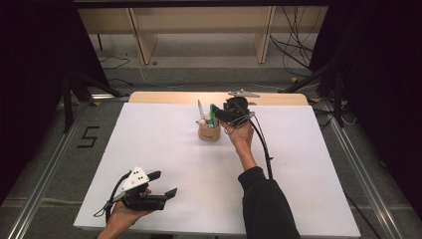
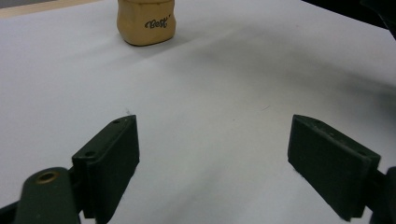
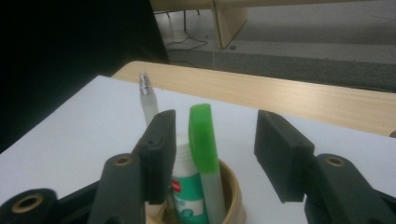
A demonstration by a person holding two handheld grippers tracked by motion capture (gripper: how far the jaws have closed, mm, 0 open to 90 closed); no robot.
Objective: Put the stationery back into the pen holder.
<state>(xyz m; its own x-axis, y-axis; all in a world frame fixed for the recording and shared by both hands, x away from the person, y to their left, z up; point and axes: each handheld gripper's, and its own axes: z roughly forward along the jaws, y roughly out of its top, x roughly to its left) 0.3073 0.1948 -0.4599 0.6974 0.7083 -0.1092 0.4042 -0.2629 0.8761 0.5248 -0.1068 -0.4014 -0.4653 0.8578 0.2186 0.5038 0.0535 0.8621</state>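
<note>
release is the step we read here: our right gripper (image 3: 210, 154) hangs over the cup (image 1: 209, 132) at the far middle of the white table (image 1: 149, 149), and its jaws stand apart with the green marker (image 3: 204, 144) between them, near the left jaw but seemingly free of both pads. the marker stands nearly upright in the cup, beside a white bottle (image 3: 187, 186) with a teal label and a thin pen (image 3: 148, 100) leaning toward the far edge. nothing is clamped, so we judge the marker is already dropped in place. to finish this well we should lift straight up along the marker's axis, keeping the jaws wide enough that neither pad drags its cap, since a sideways pull could tip the light cup or flick the pen out. we should clear the pen tip too before swinging back toward us. our left gripper (image 1: 161, 185) rests low at the near left of the table, jaws wide apart and empty, aimed across bare table at the cup in the distance; it can stay there, or stand ready to steady the cup if it rocks.
</note>
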